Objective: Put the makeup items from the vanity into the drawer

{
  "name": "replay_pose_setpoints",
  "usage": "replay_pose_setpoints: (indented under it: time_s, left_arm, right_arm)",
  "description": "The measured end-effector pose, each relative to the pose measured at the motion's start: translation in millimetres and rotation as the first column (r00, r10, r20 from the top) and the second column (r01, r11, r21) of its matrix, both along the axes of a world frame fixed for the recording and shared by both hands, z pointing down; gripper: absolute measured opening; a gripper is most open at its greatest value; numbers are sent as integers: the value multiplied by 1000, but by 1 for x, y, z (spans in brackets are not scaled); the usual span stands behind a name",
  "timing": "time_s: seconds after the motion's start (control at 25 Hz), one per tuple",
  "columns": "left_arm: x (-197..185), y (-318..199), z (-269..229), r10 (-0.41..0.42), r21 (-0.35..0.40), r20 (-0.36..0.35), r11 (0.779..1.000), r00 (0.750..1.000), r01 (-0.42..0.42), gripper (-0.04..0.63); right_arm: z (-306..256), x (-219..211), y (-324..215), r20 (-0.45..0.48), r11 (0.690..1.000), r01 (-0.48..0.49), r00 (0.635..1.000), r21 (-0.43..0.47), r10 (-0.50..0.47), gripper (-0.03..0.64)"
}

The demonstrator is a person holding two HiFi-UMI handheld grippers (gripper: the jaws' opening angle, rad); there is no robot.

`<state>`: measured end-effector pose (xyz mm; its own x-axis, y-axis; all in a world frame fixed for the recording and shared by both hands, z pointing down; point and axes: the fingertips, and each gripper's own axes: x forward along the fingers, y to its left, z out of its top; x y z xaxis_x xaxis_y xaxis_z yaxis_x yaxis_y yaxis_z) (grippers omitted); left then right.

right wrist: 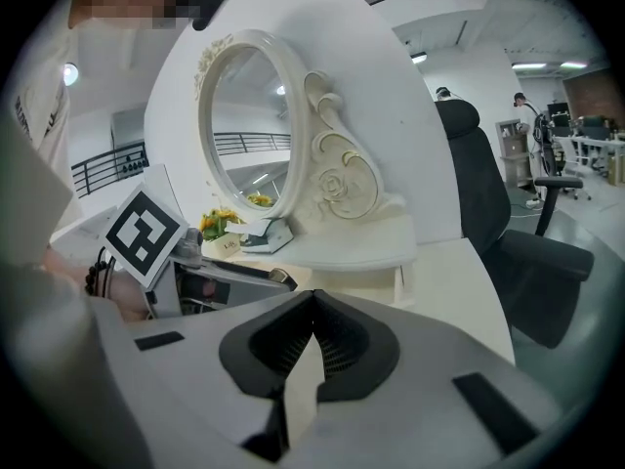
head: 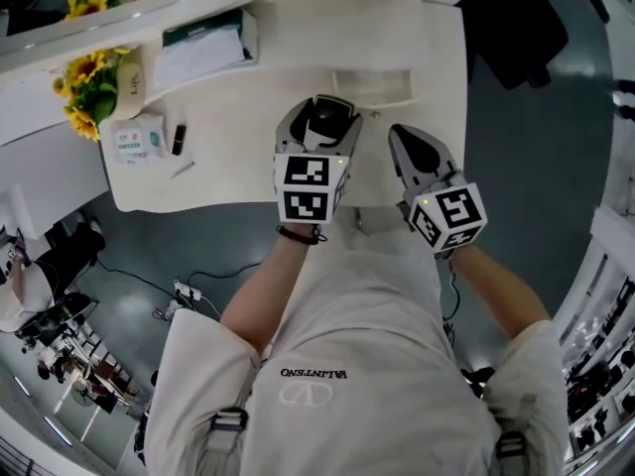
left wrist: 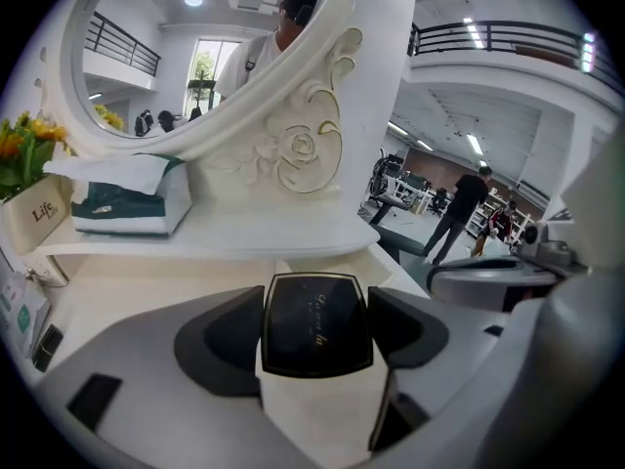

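Observation:
My left gripper (head: 327, 107) is held over the middle of the white vanity top (head: 238, 157), shut on a makeup case with a glossy black lid and white body (left wrist: 314, 325). In the left gripper view, my left gripper (left wrist: 317, 301) has a pad pressing on each side of the case. My right gripper (head: 400, 135) hovers just to the right of it, its jaws closed tip to tip with nothing between them (right wrist: 314, 296). A small white drawer box (head: 372, 85) sits just beyond both grippers, under the mirror shelf. A black lipstick tube (head: 179, 139) and a thin pencil (head: 182, 170) lie at the vanity's left.
A wipes packet (head: 139, 137), a tissue box (head: 203, 48) and a vase of yellow flowers (head: 89, 87) stand at the left. The ornate oval mirror (left wrist: 195, 57) rises behind the shelf. A black office chair (head: 516, 28) stands off the vanity's right edge.

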<state>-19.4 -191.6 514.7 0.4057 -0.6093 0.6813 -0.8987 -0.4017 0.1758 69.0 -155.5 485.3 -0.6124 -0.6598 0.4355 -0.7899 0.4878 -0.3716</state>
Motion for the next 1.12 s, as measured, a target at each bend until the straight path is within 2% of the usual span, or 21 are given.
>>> replay_pose_setpoints:
  time_s: [0.48, 0.88, 1.12]
  left_arm:
    - [39, -19, -2, -6, 0, -5, 1000, 1000, 6, 333]
    - [51, -32, 8, -45, -18, -2, 999, 999, 45, 333]
    - [51, -39, 10, -60, -24, 30, 998, 998, 61, 333]
  right_arm:
    - [2, 34, -19, 12, 1000, -20, 1000, -7, 20, 12]
    - [9, 34, -34, 24, 1000, -2, 1000, -18, 2, 12]
    - [13, 35, -34, 23, 1000, 13, 1000, -26, -12, 12]
